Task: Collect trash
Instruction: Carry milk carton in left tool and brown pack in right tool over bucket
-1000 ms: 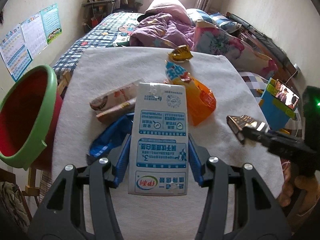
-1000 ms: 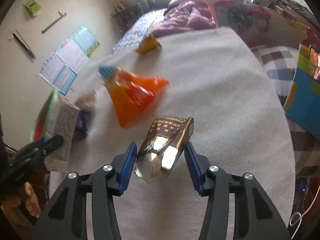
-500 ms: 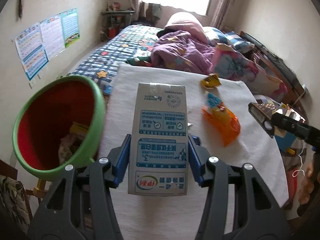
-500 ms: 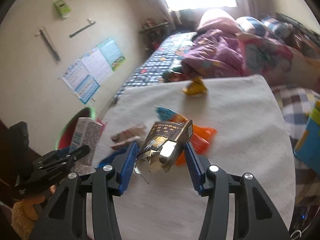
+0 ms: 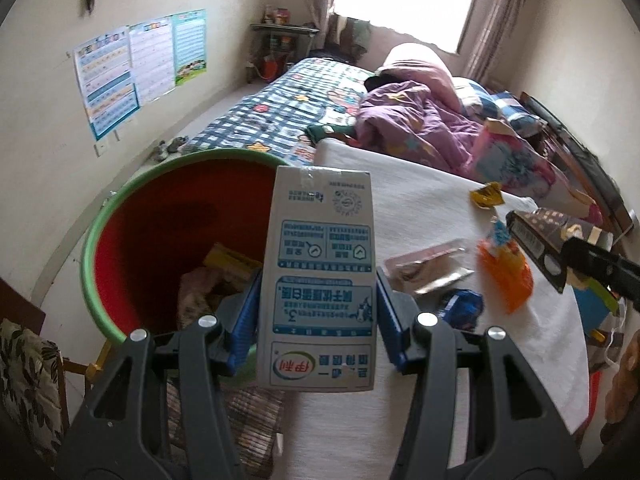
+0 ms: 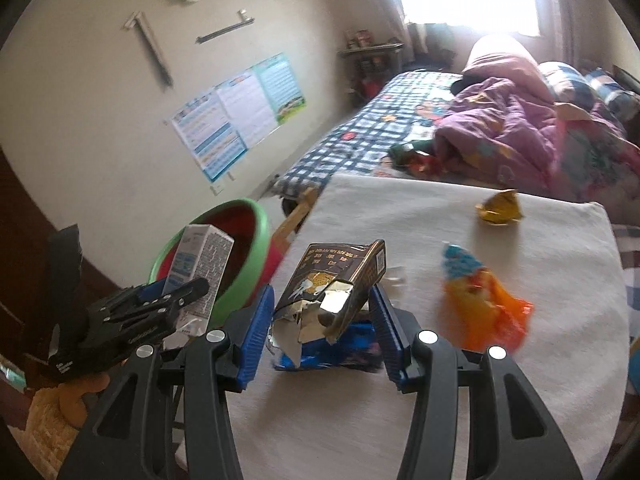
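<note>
Left gripper (image 5: 316, 316) clamps milk carton (image 5: 320, 276) above red bin (image 5: 160, 216), which already holds scraps. Right gripper (image 6: 322, 324) grips torn brown carton (image 6: 340, 280) beside the bin. Orange wrapper (image 6: 484, 312), yellow wrapper (image 6: 498, 208), blue packet (image 5: 460, 308) remain on the table (image 6: 540, 380) farther from the bin.

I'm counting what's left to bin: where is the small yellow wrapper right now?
The yellow wrapper lies alone near the far edge of the white-covered table, beyond the orange bag, right of centre in both wrist views.
</note>
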{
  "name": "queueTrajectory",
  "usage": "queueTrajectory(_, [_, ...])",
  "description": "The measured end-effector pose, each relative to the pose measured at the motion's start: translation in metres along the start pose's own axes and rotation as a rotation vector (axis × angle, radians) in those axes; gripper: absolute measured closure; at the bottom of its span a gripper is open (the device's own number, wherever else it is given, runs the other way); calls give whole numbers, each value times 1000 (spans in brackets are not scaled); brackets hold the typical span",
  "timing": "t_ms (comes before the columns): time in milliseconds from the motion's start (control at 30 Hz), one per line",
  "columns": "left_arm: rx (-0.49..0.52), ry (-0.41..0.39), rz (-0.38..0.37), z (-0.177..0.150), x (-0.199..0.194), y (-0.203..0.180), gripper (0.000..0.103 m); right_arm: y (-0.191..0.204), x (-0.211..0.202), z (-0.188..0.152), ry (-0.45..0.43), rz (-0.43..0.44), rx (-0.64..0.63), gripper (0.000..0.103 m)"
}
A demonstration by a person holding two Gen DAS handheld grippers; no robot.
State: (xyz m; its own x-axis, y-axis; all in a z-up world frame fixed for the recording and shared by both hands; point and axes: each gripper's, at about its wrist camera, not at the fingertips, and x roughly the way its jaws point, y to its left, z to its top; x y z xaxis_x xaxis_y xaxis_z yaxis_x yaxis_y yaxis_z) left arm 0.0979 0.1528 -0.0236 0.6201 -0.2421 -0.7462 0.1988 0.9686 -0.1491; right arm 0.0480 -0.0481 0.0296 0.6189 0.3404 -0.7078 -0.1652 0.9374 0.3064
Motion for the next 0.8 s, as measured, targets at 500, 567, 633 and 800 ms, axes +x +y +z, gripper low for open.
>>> queueTrajectory(500, [-64,-8,51,10,11,58,52,37,52,24,55,50,-53,55])
queueTrajectory(567, [-70,-9,53,12,13,62,52,41,58,29,57,54,-58,55])
queueTrajectory(633, [-75,-9,57,13,14,67,52,46,64,33,60,59,-65,55])
queueTrajectory(800, [-86,-4,63,15,17,79,52,62,86,38,84,77,-81,55])
